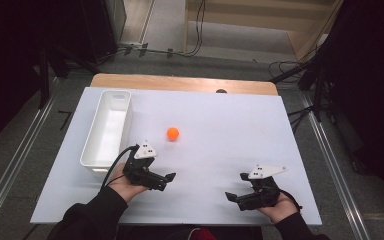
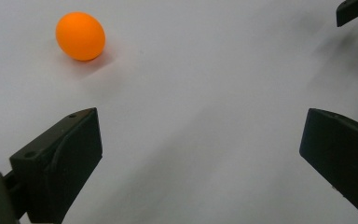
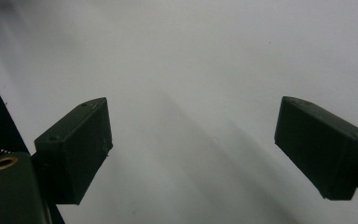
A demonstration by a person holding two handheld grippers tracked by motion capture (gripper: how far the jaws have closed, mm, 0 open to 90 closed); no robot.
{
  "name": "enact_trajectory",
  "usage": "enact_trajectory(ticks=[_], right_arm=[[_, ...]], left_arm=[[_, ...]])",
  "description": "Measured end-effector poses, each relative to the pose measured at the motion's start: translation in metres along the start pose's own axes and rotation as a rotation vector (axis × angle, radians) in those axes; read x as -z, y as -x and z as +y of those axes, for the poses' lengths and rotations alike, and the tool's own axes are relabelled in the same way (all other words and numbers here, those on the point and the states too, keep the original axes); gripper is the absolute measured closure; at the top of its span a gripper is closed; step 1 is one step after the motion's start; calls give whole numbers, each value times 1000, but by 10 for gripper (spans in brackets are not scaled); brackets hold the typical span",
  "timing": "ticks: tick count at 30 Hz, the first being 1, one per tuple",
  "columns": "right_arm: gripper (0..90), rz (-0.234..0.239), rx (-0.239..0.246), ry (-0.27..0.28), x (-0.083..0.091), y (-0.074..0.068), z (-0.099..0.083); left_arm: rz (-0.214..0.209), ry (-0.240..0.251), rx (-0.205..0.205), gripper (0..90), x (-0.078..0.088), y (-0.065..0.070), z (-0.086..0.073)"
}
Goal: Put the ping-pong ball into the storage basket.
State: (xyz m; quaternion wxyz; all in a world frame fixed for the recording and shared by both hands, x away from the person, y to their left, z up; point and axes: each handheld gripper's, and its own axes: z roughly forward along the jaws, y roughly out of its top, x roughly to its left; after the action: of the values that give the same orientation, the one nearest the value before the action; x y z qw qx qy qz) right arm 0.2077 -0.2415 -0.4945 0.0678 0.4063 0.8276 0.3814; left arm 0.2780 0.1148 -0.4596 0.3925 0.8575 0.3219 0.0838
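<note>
Two grippers low over the white table in the high view, left gripper nearest the orange ball beside the white bin; in the left gripper view, jaws wide for the ball ahead-left, likely pre-grasp; in the right gripper view, jaws spread, empty, idle.

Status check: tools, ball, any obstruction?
Left tool open, right tool open, both empty. Orange ball loose on white table, beside bin. Nothing blocking.
</note>
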Motion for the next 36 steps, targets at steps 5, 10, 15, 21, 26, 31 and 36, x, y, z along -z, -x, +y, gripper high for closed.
enact_trajectory(ticks=[5,10,15,21,26,31,36], right_arm=[[98,-3,4,3,0,0,0],[98,-1,0,0,0,0,0],[98,-6,-1,1,1,0,0],[98,-4,6,2,0,0,0],[98,-5,-2,1,1,0,0],[98,-1,2,-6,1,0,0],[98,0,2,-6,1,0,-1]], left_arm=[[9,0,12,0,-3,-2,3],[18,-1,20,0,-8,-4,7],[43,9,34,0,-11,-6,12],[67,19,32,0,-17,-6,20],[84,23,32,0,-22,-6,24],[86,19,39,0,-27,-7,27],[89,15,34,0,-29,-9,29]])
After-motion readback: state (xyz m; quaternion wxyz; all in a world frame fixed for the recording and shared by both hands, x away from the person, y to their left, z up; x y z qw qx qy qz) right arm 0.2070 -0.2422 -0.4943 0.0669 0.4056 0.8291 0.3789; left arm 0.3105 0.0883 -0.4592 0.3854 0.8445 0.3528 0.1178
